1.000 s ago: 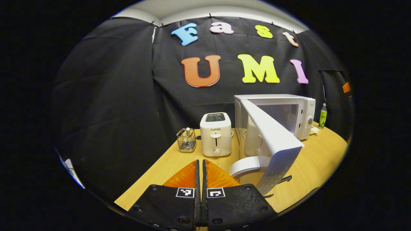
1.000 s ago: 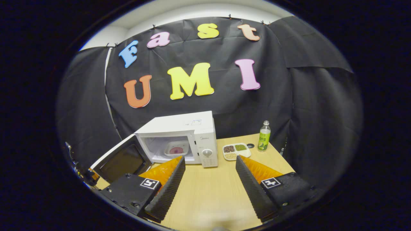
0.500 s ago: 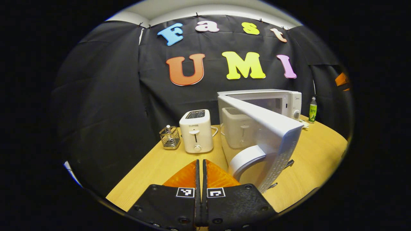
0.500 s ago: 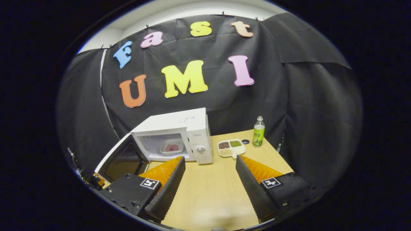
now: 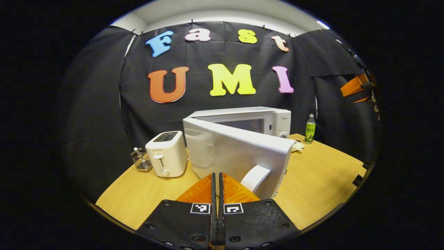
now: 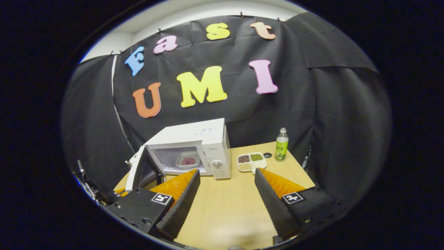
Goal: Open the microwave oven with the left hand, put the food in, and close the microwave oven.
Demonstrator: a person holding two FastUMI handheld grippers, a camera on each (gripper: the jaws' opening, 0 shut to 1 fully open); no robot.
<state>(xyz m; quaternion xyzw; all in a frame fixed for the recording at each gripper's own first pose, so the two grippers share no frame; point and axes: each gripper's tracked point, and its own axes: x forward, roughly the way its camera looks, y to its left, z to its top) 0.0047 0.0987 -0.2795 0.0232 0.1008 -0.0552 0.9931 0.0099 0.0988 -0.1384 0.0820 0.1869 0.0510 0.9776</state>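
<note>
Standing at the far side of the wooden table [image 6: 222, 208], the white microwave oven [image 6: 194, 139] has its door [image 5: 236, 152] swung partway open, hinged on its left and angled toward the near side. Inside the cavity, in the right gripper view, a pale dish of food [image 6: 187, 161] with a reddish centre rests on the oven floor. In the left gripper view the door's white curved handle [image 5: 255, 177] sits just beyond the left gripper [image 5: 217, 184], whose fingers are pressed together with nothing between them; whether they touch the door cannot be told. The right gripper [image 6: 227, 189] hangs over the near part of the table with its ridged fingers spread wide and empty, well apart from the oven. Just right of the oven's control dial [image 6: 217, 164] lies a divided tray of beans [image 6: 251, 161], and farther right stands a green-labelled bottle [image 6: 281, 149] with a small dark cap [image 6: 267, 155] between them. Left of the oven, in the left gripper view, stand a white toaster [image 5: 167, 154] and, at the far left, a small wire basket [image 5: 141, 160].
</note>
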